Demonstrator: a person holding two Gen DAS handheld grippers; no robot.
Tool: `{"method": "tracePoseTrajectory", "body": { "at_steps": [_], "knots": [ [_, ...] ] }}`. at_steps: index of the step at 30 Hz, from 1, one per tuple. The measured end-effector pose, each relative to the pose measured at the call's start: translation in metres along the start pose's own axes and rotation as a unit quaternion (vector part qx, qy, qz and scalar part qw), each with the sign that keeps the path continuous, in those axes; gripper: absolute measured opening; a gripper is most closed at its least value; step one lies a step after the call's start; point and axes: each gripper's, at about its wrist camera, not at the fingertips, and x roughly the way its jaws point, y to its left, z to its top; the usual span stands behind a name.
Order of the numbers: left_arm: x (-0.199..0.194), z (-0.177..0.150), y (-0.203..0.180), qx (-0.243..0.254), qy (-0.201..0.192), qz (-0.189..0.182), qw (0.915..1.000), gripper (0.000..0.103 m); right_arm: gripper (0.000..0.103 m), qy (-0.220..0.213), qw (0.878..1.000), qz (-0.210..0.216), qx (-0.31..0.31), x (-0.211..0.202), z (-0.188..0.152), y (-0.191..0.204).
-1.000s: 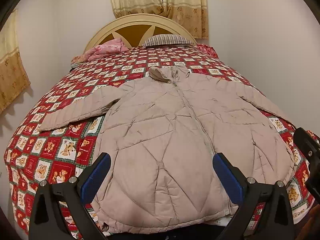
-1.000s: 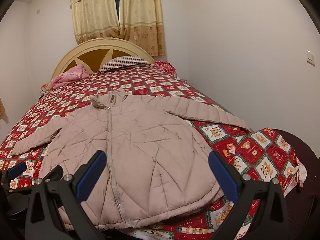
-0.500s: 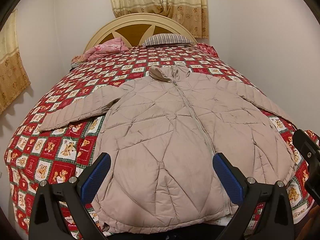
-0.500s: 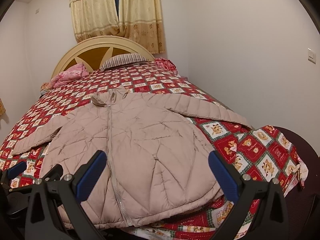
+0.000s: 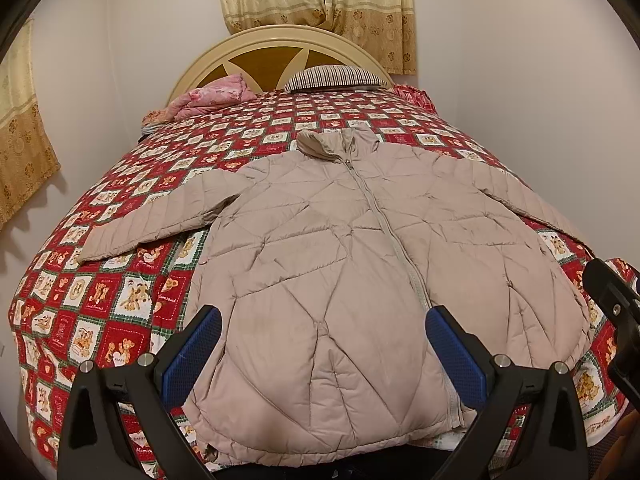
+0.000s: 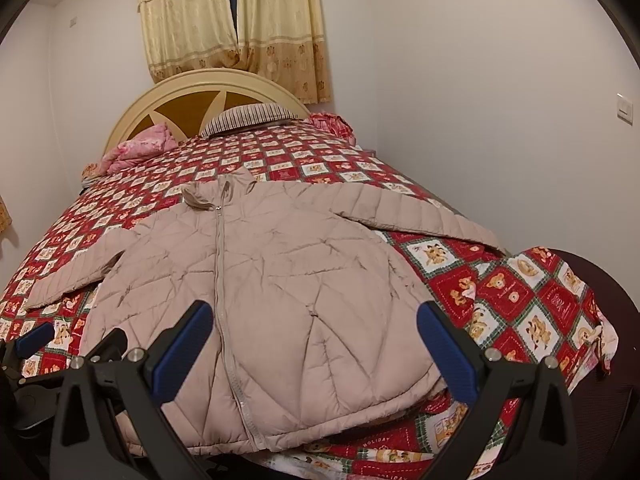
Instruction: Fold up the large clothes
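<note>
While your left gripper [image 5: 322, 350] hangs over the hem with jaws spread wide and empty, the beige jacket [image 5: 340, 264] lies flat, zipped, on the bed's red quilt [image 5: 100, 300]. Right wrist view: your right gripper [image 6: 314, 344] is also wide apart, holding nothing, above the jacket's hem.

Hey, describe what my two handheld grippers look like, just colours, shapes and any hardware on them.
Both match. The left gripper and right gripper each have two black angular plastic arms spreading in a V, tipped with flat blue textured pads. Round silver bolts sit on the black arms. No cables, labels or sleeves show in either view.
</note>
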Motion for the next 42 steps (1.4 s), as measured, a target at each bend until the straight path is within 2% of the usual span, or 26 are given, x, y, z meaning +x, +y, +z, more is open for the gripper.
{"method": "tracePoseTrajectory", "body": {
  "at_steps": [15,22,25,27,30,31,32,33,34,35,38,39,42],
  "knots": [
    [0.005,-0.003,-0.001,0.002,0.006,-0.003,1.0000,0.102,0.103,0.010,1.000,0.002,0.003,0.003,0.000,0.000],
    [0.030,0.002,0.004,-0.001,0.031,-0.041,0.9987,0.102,0.103,0.012,1.000,-0.010,0.015,0.016,0.001,-0.012],
    [0.055,0.014,0.012,0.008,0.021,-0.030,0.9993,0.102,0.103,0.023,0.999,-0.017,0.017,0.033,0.000,-0.023],
    [0.070,0.027,0.016,0.009,0.010,-0.020,0.9997,0.102,0.103,0.048,0.999,-0.017,0.012,0.053,0.001,-0.033],
    [0.095,0.052,0.027,0.008,-0.025,0.006,0.9996,0.102,0.103,0.063,0.998,-0.015,0.027,0.073,0.005,-0.052],
    [0.103,0.058,0.031,0.006,-0.040,0.018,0.9990,0.102,0.101,0.068,0.997,-0.018,0.041,0.081,0.008,-0.063],
    [0.114,0.065,0.035,0.002,-0.051,0.032,0.9982,0.102,0.094,0.068,0.996,-0.019,0.058,0.088,0.013,-0.076],
    [0.124,0.069,0.040,-0.003,-0.055,0.041,0.9977,0.102,0.089,0.071,0.994,-0.017,0.083,0.097,0.018,-0.092],
    [0.138,0.073,0.045,-0.009,-0.056,0.047,0.9973,0.102,0.079,0.076,0.991,-0.020,0.108,0.105,0.023,-0.109],
    [0.149,0.075,0.049,-0.014,-0.053,0.049,0.9973,0.102,0.077,0.080,0.989,-0.022,0.126,0.112,0.027,-0.120],
    [0.182,0.075,0.061,-0.037,-0.033,0.068,0.9964,0.102,0.077,0.091,0.973,-0.015,0.213,0.143,0.040,-0.177],
    [0.190,0.072,0.064,-0.047,-0.024,0.071,0.9961,0.102,0.077,0.093,0.962,-0.018,0.255,0.155,0.042,-0.203],
    [0.208,0.064,0.072,-0.072,0.000,0.060,0.9956,0.102,0.077,0.104,0.941,-0.046,0.319,0.187,0.046,-0.253]
  ]
}}
